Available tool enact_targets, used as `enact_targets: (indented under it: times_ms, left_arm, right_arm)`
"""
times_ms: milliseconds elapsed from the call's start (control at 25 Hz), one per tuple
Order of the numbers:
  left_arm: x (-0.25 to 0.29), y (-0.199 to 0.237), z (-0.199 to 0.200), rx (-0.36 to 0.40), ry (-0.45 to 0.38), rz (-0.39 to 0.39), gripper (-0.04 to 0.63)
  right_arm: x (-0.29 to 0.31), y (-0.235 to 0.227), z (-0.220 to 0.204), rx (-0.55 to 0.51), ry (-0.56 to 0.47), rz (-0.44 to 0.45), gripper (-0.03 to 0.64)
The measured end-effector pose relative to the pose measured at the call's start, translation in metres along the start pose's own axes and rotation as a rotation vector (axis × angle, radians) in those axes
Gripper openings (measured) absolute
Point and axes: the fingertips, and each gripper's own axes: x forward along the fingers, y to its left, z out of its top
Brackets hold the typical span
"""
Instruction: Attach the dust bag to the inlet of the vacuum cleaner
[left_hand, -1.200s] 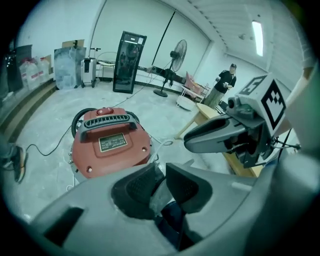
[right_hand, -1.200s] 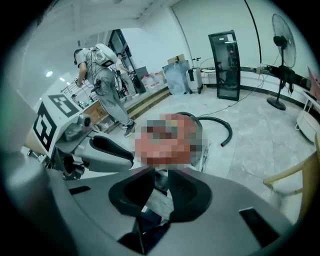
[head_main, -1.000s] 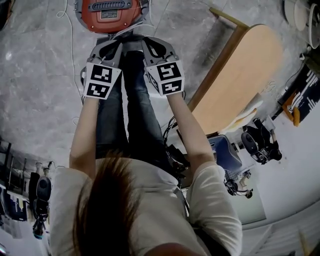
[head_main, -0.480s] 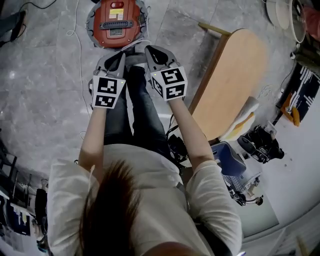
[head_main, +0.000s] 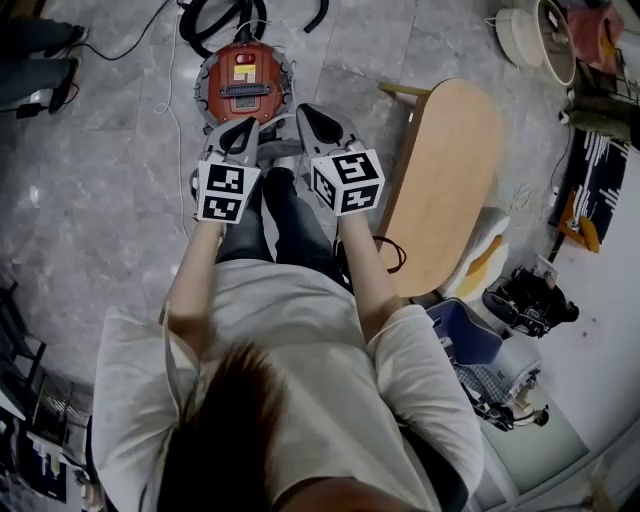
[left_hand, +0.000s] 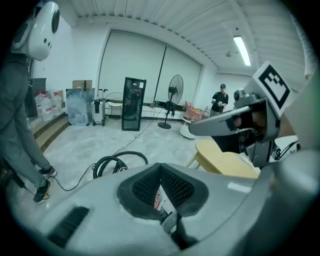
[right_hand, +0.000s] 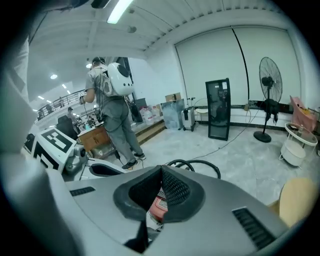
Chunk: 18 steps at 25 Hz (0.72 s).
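Note:
The red round vacuum cleaner (head_main: 245, 85) stands on the grey floor, its black hose (head_main: 215, 20) coiled behind it. My left gripper (head_main: 243, 127) and right gripper (head_main: 306, 112) hang side by side in the air above its near side. Both are shut with nothing between the pads. In the left gripper view the shut jaws of the left gripper (left_hand: 161, 172) meet over a sliver of the red vacuum cleaner (left_hand: 156, 201). The right gripper (right_hand: 161, 175) shows the same, with the vacuum cleaner (right_hand: 159, 207) below. No dust bag shows in any view.
A long wooden table (head_main: 445, 180) stands right of the vacuum cleaner. A person's legs (head_main: 40, 50) are at the far left, also seen standing with a white backpack (right_hand: 119, 80). A pedestal fan (right_hand: 270, 95) and a black cabinet (left_hand: 133, 103) stand further off. Cables trail over the floor.
Both grippers have risen together, away from the vacuum cleaner. The head view has pulled back: the whole vacuum cleaner and its hose now show.

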Motion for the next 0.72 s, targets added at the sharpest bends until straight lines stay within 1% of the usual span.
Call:
enact_targets:
  times_ms: [80, 200, 320, 400, 480, 600, 720]
  left_arm:
    - [-0.010, -0.003, 0.018, -0.008, -0.024, -0.012, 0.017]
    - [-0.027, -0.010, 0.045, 0.005, -0.071, -0.026, 0.018]
    - [-0.047, -0.017, 0.070, -0.004, -0.125, -0.030, 0.017]
    - [-0.061, -0.019, 0.088, -0.013, -0.157, -0.017, 0.017]
    - [-0.072, -0.024, 0.100, -0.009, -0.169, -0.007, 0.017]
    - [-0.092, -0.034, 0.114, -0.015, -0.205, 0.010, 0.017]
    - [-0.113, -0.043, 0.124, -0.003, -0.234, 0.038, 0.017]
  right_arm:
    - [-0.014, 0.008, 0.024, -0.021, -0.036, -0.007, 0.002]
    - [-0.039, 0.018, 0.054, -0.035, -0.087, -0.020, 0.002]
    - [-0.065, 0.026, 0.074, -0.036, -0.118, -0.037, 0.002]
    - [-0.083, 0.029, 0.086, -0.033, -0.145, -0.042, 0.002]
    - [-0.102, 0.031, 0.094, -0.024, -0.171, -0.040, 0.002]
    - [-0.130, 0.037, 0.095, -0.008, -0.193, -0.020, 0.002]
    - [-0.156, 0.041, 0.091, -0.017, -0.183, -0.012, 0.002]
